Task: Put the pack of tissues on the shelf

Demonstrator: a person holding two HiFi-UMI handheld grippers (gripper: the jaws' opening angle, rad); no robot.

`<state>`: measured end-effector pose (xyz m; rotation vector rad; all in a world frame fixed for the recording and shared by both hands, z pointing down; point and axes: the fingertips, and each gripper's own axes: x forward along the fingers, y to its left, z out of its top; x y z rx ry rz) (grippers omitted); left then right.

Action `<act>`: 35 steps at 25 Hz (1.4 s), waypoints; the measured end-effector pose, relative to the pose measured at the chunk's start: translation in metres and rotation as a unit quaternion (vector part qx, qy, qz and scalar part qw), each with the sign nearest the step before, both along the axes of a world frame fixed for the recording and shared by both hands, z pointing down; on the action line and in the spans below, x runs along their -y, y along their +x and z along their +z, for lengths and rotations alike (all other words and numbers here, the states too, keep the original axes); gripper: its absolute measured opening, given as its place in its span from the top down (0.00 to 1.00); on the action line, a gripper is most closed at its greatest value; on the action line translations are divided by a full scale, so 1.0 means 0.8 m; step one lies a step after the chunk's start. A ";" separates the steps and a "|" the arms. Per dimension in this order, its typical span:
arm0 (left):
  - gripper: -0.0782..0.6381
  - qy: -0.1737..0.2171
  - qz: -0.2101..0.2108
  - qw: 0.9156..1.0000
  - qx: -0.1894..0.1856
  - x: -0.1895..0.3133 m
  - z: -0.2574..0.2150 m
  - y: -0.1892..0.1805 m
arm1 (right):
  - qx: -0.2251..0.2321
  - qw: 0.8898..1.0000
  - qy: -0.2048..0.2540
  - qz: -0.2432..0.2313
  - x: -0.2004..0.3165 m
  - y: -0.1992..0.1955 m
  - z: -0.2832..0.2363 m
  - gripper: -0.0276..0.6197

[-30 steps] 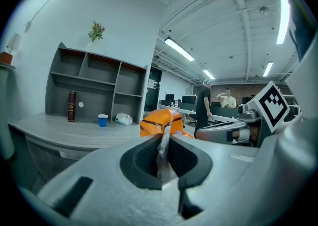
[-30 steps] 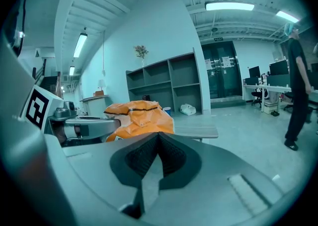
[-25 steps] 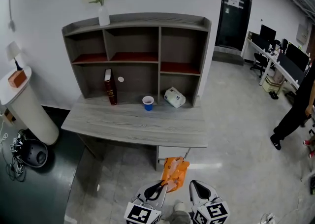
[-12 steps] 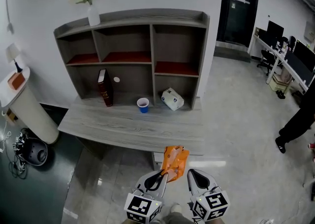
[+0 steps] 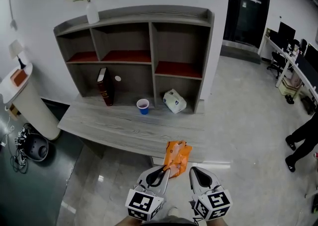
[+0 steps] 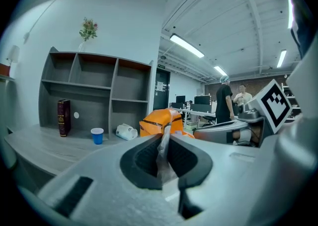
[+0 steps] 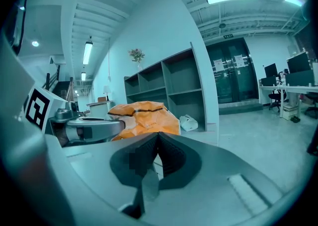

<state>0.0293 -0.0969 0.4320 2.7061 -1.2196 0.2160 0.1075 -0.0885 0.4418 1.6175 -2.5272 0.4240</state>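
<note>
An orange pack of tissues (image 5: 177, 155) hangs over the desk's front edge, low in the head view. My left gripper (image 5: 164, 172) is shut on the clear wrapper flap at the pack's near end. In the left gripper view the pack (image 6: 158, 120) bulges just beyond the closed left gripper (image 6: 166, 137). My right gripper (image 5: 195, 174) rides beside it to the right, shut with nothing in it. From the right gripper view, the pack (image 7: 144, 117) lies left of the right gripper (image 7: 158, 136). The grey shelf unit (image 5: 151, 41) stands at the back of the desk (image 5: 114, 128), its upper compartments bare.
On the desk under the shelf are a dark red book (image 5: 106, 87), a blue cup (image 5: 143, 106) and a white bag (image 5: 174, 101). A vase of flowers (image 5: 91, 11) tops the shelf. A white column (image 5: 27, 106) stands left. A person's legs (image 5: 300, 140) show at right.
Both grippers and the orange pack have come closer to the desk's front edge. The left grip on the pack is unchanged. The person at right has shifted lower in the picture.
</note>
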 end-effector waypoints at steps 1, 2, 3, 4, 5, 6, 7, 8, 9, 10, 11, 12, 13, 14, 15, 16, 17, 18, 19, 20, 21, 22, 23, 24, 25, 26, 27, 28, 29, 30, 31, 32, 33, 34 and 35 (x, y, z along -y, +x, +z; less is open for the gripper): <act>0.89 0.002 -0.002 1.000 0.001 0.004 -0.001 0.004 | 0.000 1.000 0.001 -0.002 0.004 0.003 0.000 0.96; 0.89 0.003 -0.004 1.000 0.002 0.007 -0.002 0.007 | 0.001 1.000 0.001 -0.004 0.007 0.007 0.000 0.96; 0.89 0.004 -0.006 1.000 0.003 0.010 -0.003 0.011 | 0.002 1.000 0.001 -0.007 0.009 0.010 0.000 0.96; 0.89 0.006 -0.009 1.000 0.004 0.011 -0.004 0.015 | 0.003 1.000 0.002 -0.009 0.011 0.014 0.000 0.96; 0.89 0.008 -0.012 1.000 0.005 0.013 -0.006 0.018 | 0.004 1.000 0.003 -0.012 0.013 0.017 0.000 0.96; 0.89 0.010 -0.015 1.000 0.005 0.016 -0.008 0.022 | 0.005 1.000 0.004 -0.015 0.015 0.020 0.000 0.96; 0.89 0.013 -0.019 1.000 0.005 0.018 -0.009 0.025 | 0.005 1.000 0.006 -0.018 0.017 0.023 -0.001 0.96; 0.89 0.015 -0.022 1.000 0.007 0.020 -0.009 0.027 | 0.005 1.000 0.008 -0.021 0.019 0.026 -0.002 0.96; 0.89 0.017 -0.026 0.999 0.009 0.022 -0.008 0.028 | 0.006 1.000 0.010 -0.023 0.021 0.028 -0.002 0.96; 0.89 0.017 -0.028 0.999 0.010 0.024 -0.007 0.030 | 0.006 1.000 0.011 -0.025 0.023 0.030 -0.002 0.96; 0.89 0.018 -0.029 0.999 0.011 0.026 -0.006 0.032 | 0.007 1.000 0.011 -0.026 0.024 0.031 -0.001 0.96; 0.89 0.018 -0.030 0.999 0.012 0.026 -0.006 0.034 | 0.009 1.000 0.011 -0.028 0.025 0.032 -0.001 0.96; 0.89 0.017 -0.031 0.999 0.013 0.027 -0.006 0.035 | 0.010 0.999 0.012 -0.031 0.025 0.032 0.000 0.96; 0.89 0.017 -0.032 0.999 0.014 0.027 -0.006 0.036 | 0.010 0.999 0.013 -0.033 0.025 0.032 -0.001 0.96; 0.89 0.016 -0.035 0.999 0.015 0.028 -0.005 0.037 | 0.011 0.999 0.014 -0.035 0.026 0.033 -0.001 0.96; 0.89 0.017 -0.037 0.999 0.015 0.029 -0.005 0.036 | 0.011 0.999 0.014 -0.036 0.027 0.033 -0.002 0.96; 0.89 0.018 -0.039 0.999 0.015 0.031 -0.006 0.036 | 0.011 0.999 0.015 -0.037 0.028 0.034 -0.003 0.96; 0.89 0.018 -0.040 0.999 0.015 0.033 -0.008 0.036 | 0.011 0.999 0.016 -0.038 0.029 0.034 -0.004 0.96; 0.89 0.019 -0.040 0.999 0.015 0.035 -0.009 0.036 | 0.011 0.999 0.017 -0.038 0.029 0.034 -0.005 0.96; 0.89 0.019 -0.041 0.999 0.015 0.038 -0.009 0.037 | 0.010 0.999 0.018 -0.038 0.030 0.034 -0.006 0.96; 0.89 0.020 -0.041 0.999 0.015 0.041 -0.009 0.038 | 0.010 0.999 0.020 -0.038 0.031 0.035 -0.007 0.96; 0.89 0.020 -0.040 0.999 0.014 0.045 -0.009 0.040 | 0.009 0.999 0.021 -0.037 0.033 0.037 -0.007 0.96; 0.89 0.021 -0.038 0.999 0.014 0.050 -0.009 0.042 | 0.009 0.999 0.021 -0.036 0.035 0.039 -0.007 0.96; 0.89 0.022 -0.036 0.999 0.013 0.055 -0.009 0.045 | 0.008 0.999 0.020 -0.034 0.038 0.040 -0.007 0.96; 0.89 0.023 -0.034 0.999 0.011 0.060 -0.010 0.047 | 0.007 0.999 0.020 -0.032 0.042 0.042 -0.007 0.96; 0.89 0.023 -0.031 0.999 0.010 0.065 -0.012 0.050 | 0.006 0.999 0.019 -0.030 0.046 0.043 -0.007 0.96; 0.89 0.023 -0.028 0.999 0.008 0.070 -0.014 0.052 | 0.005 0.999 0.018 -0.027 0.050 0.044 -0.008 0.96; 0.89 0.024 -0.025 0.999 0.008 0.075 -0.015 0.053 | 0.004 1.000 0.018 -0.024 0.055 0.046 -0.010 0.96; 0.89 0.025 -0.023 0.999 0.007 0.081 -0.015 0.054 | 0.003 1.000 0.019 -0.022 0.061 0.047 -0.011 0.96; 0.89 0.025 -0.022 0.999 0.007 0.088 -0.014 0.054 | 0.002 1.000 0.019 -0.020 0.067 0.047 -0.011 0.96; 0.89 0.024 -0.021 0.999 0.006 0.096 -0.013 0.054 | 0.000 1.000 0.020 -0.019 0.074 0.047 -0.012 0.96; 0.89 0.023 -0.020 1.000 0.006 0.104 -0.012 0.052 | -0.001 1.000 0.020 -0.019 0.081 0.046 -0.012 0.96; 0.89 0.022 -0.019 1.000 0.005 0.111 -0.012 0.051 | -0.002 1.000 0.019 -0.018 0.089 0.044 -0.013 0.96; 0.89 0.022 -0.019 1.000 0.003 0.119 -0.013 0.049 | -0.002 1.000 0.019 -0.018 0.097 0.043 -0.013 0.96; 0.89 0.021 -0.018 1.000 0.001 0.128 -0.014 0.048 | -0.003 1.000 0.018 -0.017 0.105 0.041 -0.013 0.96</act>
